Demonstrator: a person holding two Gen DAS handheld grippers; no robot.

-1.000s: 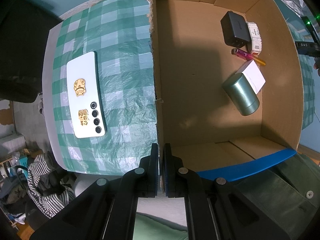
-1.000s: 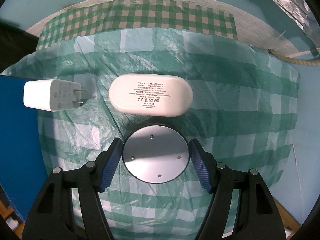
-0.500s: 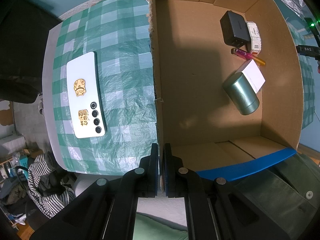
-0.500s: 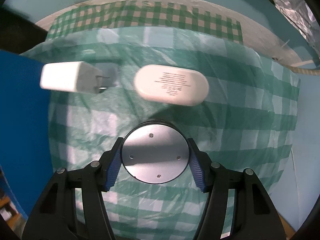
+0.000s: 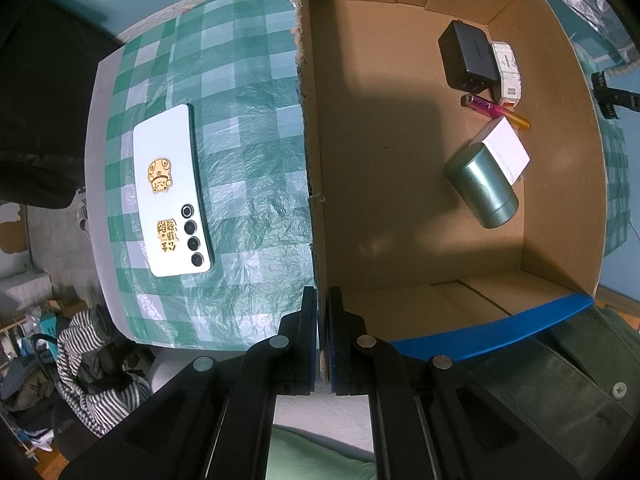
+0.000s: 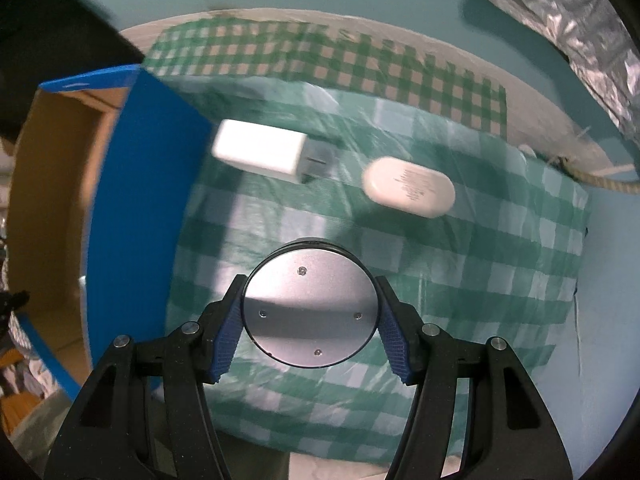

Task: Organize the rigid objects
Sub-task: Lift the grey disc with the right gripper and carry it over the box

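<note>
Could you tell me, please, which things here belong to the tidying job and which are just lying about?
Job: cardboard box, round metal disc, white charger, oval case, phone.
Lying about: striped cloth, rope, checked tablecloth.

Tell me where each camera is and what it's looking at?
Left wrist view: sits on the left hand-held gripper, looking down at its fingers pinching the cardboard box wall, with a phone on the checked cloth.
Right wrist view: sits on the right hand-held gripper, looking down at the round metal can it holds.
Both share the box and cloth.
</note>
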